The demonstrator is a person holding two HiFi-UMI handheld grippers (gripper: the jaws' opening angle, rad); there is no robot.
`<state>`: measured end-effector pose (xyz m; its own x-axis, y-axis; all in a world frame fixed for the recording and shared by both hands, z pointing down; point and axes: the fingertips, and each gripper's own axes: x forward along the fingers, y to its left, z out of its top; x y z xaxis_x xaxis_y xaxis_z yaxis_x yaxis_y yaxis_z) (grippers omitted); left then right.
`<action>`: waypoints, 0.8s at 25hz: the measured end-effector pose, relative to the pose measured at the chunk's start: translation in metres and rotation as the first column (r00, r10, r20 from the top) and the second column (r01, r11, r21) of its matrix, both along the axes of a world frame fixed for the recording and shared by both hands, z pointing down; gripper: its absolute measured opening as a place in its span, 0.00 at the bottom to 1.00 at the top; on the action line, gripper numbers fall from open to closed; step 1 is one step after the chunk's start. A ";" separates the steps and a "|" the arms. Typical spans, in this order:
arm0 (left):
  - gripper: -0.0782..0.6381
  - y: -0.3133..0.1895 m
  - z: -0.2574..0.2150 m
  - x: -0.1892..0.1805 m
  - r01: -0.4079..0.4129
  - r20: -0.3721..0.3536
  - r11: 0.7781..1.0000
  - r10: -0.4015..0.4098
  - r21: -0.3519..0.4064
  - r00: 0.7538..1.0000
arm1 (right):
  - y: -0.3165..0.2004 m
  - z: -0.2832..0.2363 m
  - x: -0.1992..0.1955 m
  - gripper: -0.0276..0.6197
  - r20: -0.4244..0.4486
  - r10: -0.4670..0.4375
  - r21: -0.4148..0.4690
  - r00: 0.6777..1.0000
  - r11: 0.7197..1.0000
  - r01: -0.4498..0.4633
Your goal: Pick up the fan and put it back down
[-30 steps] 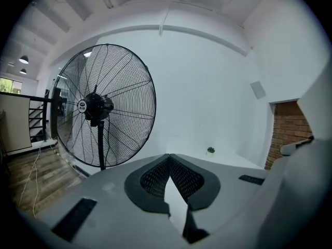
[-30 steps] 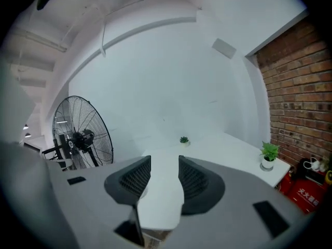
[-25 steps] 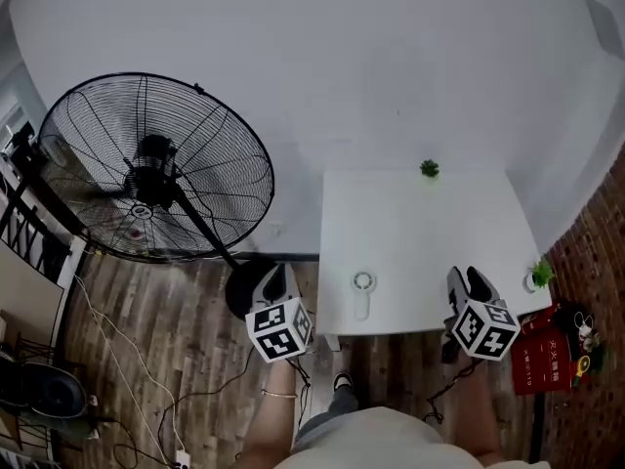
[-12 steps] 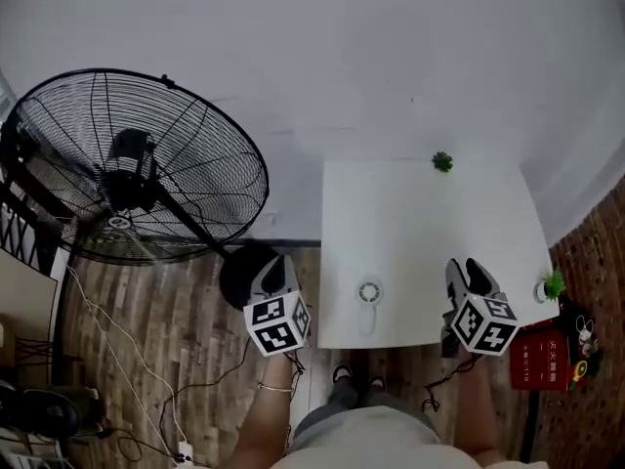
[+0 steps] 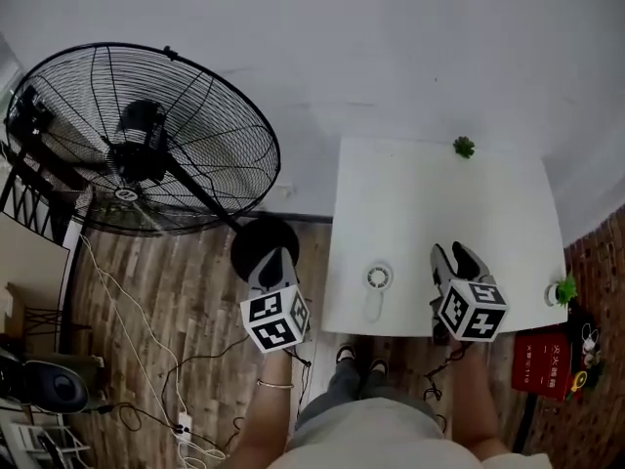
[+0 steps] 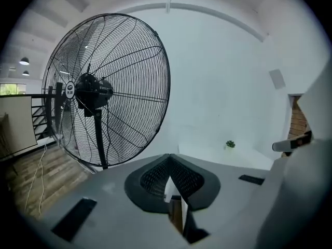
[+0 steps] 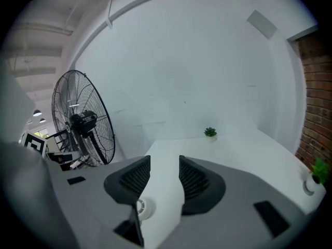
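Note:
A small white handheld fan [image 5: 378,279] lies flat on the white table [image 5: 439,193] near its front edge. In the right gripper view the small fan [image 7: 141,207] shows low between the jaws, to the left. My right gripper [image 5: 454,258] hovers over the table's front edge, just right of the small fan, open and empty. My left gripper [image 5: 273,262] is off the table's left side, above the wooden floor, shut on nothing; its tips [image 6: 168,165] meet. A large black floor fan [image 5: 146,135] stands to the left.
The floor fan's round base [image 5: 264,242] sits just beyond my left gripper. A small potted plant [image 5: 463,147] stands at the table's far edge, another [image 5: 562,291] at its right edge. Cables [image 5: 127,360] trail over the floor; a red box [image 5: 542,364] lies at the lower right.
The head view has shifted, so table and floor fan sit further right. My right gripper has come leftward, closer to the small fan. The left gripper stays beside the table.

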<state>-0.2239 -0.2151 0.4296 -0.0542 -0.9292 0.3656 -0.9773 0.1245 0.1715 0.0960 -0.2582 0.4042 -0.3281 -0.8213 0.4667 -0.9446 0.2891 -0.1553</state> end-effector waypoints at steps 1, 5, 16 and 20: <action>0.12 0.005 0.002 0.000 0.006 0.004 1.000 -0.006 -0.004 1.000 | 0.001 0.002 -0.006 0.31 0.001 -0.020 -0.006 1.000 1.000 0.020; 0.12 0.027 0.006 -0.012 0.053 0.017 0.998 -0.052 -0.020 0.998 | 0.002 0.007 -0.036 0.31 0.014 -0.096 -0.017 0.995 0.995 0.096; 0.13 0.095 0.003 -0.081 0.239 0.022 0.971 -0.239 -0.020 0.971 | 0.019 0.018 -0.101 0.31 -0.003 -0.232 -0.051 0.973 0.972 0.231; 0.12 0.110 0.015 -0.094 0.268 0.007 0.962 -0.268 -0.041 0.963 | 0.029 0.028 -0.110 0.31 -0.021 -0.244 -0.078 0.969 0.967 0.242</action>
<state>-0.3180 -0.1046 0.4449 -0.2999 -0.8645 0.4034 -0.9072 0.3893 0.1597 -0.0141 -0.2292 0.4322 -0.4986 -0.6813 0.5359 -0.8518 0.4996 -0.1574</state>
